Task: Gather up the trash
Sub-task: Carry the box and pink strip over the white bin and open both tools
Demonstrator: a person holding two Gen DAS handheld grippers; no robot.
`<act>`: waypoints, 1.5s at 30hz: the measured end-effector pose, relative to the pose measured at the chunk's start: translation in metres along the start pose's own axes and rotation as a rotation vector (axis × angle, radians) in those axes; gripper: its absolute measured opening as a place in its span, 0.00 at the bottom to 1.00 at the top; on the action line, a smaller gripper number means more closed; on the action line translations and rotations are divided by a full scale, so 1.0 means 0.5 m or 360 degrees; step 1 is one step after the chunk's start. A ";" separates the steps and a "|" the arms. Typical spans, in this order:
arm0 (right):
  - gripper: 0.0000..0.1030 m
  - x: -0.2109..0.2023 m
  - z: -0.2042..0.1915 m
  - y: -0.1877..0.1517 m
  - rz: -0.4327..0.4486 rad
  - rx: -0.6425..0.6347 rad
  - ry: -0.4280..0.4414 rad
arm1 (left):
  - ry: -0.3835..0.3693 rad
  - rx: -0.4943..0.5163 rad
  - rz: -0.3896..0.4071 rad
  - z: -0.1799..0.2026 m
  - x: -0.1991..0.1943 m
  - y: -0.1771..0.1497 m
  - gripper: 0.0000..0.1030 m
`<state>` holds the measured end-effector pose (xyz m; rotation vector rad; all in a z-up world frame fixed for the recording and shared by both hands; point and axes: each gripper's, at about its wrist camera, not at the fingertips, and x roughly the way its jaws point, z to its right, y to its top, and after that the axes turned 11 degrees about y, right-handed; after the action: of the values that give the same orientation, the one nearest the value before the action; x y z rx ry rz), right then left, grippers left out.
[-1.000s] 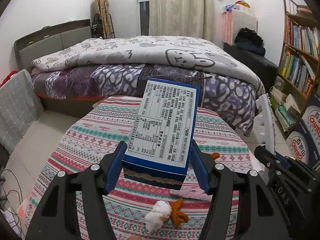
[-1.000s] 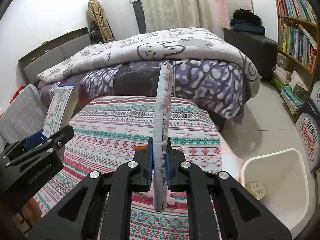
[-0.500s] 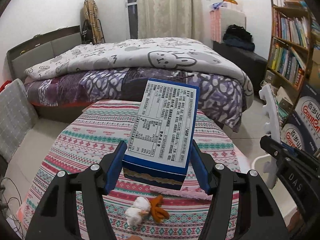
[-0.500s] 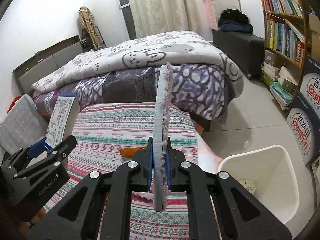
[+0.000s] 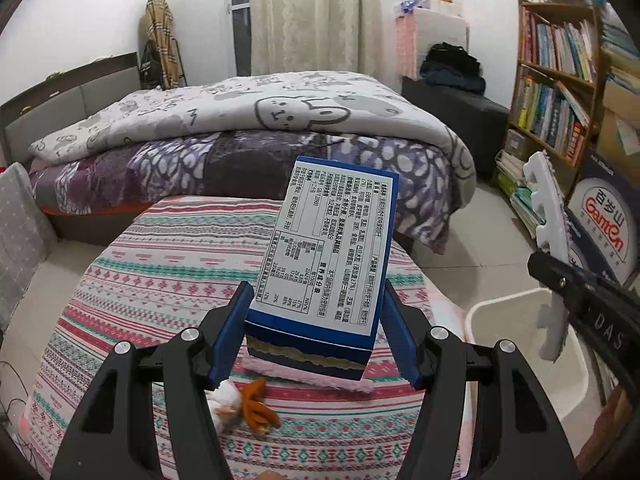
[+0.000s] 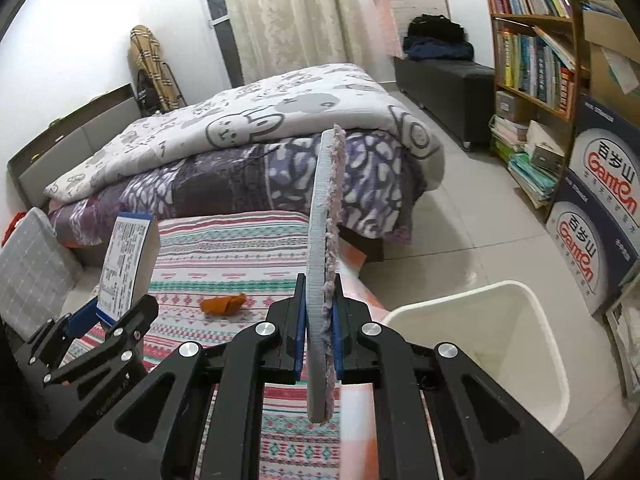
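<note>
My left gripper (image 5: pixel 314 334) is shut on a blue carton (image 5: pixel 328 248) with a white printed label, held above the patterned table (image 5: pixel 160 280). It also shows in the right wrist view (image 6: pixel 126 264). My right gripper (image 6: pixel 318 340) is shut on a flat foam strip with pink fuzz (image 6: pixel 324 248), held upright on edge; it shows at the right of the left wrist view (image 5: pixel 546 220), over the bin. A white bin (image 6: pixel 516 344) stands on the floor right of the table. On the table lie orange peel (image 5: pixel 258 404), a white crumpled wad (image 5: pixel 226 400) and a pink fuzzy strip (image 5: pixel 304 376).
A bed (image 5: pixel 240 128) with a cartoon quilt stands beyond the table. A bookshelf (image 6: pixel 532 40) and stacked cardboard boxes (image 6: pixel 596 216) line the right wall. A grey cushion (image 6: pixel 28 264) stands at the left. Tiled floor (image 6: pixel 460 216) lies between bed, bin and shelf.
Both grippers have swung to the right with their loads. The white bin has come further into both views and the right gripper's foam strip now hangs near the bin.
</note>
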<state>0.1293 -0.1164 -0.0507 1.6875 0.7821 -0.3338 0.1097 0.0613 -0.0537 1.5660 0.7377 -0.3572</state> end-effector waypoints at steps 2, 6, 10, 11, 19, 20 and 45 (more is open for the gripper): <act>0.10 -0.004 0.013 -0.002 -0.0003 0.0014 -0.0021 | -0.0022 0.0012 -0.0003 0.015 -0.003 -0.003 0.60; 0.10 -0.012 0.046 -0.005 -0.0012 0.0055 -0.0075 | -0.0064 0.0034 -0.0008 0.041 -0.009 -0.007 0.60; 0.10 -0.024 0.083 -0.007 -0.0011 0.0106 -0.0128 | -0.0104 0.0067 -0.0003 0.068 -0.017 -0.012 0.60; 0.10 -0.025 0.090 -0.006 -0.0012 0.0119 -0.0139 | -0.0115 0.0077 -0.0001 0.075 -0.020 -0.014 0.60; 0.11 -0.049 0.153 -0.014 -0.0011 0.0220 -0.0234 | -0.0194 0.0159 -0.0007 0.129 -0.035 -0.033 0.60; 0.11 -0.051 0.158 -0.014 -0.0011 0.0228 -0.0249 | -0.0208 0.0172 -0.0008 0.139 -0.037 -0.037 0.60; 0.93 -0.161 0.318 -0.021 0.0189 0.0715 -0.0609 | -0.0468 0.0211 -0.0318 0.326 -0.007 -0.071 0.61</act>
<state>0.0929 -0.2909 -0.0536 1.9922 0.3330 -0.7667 0.1161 -0.0978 -0.1027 1.5231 0.6511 -0.7805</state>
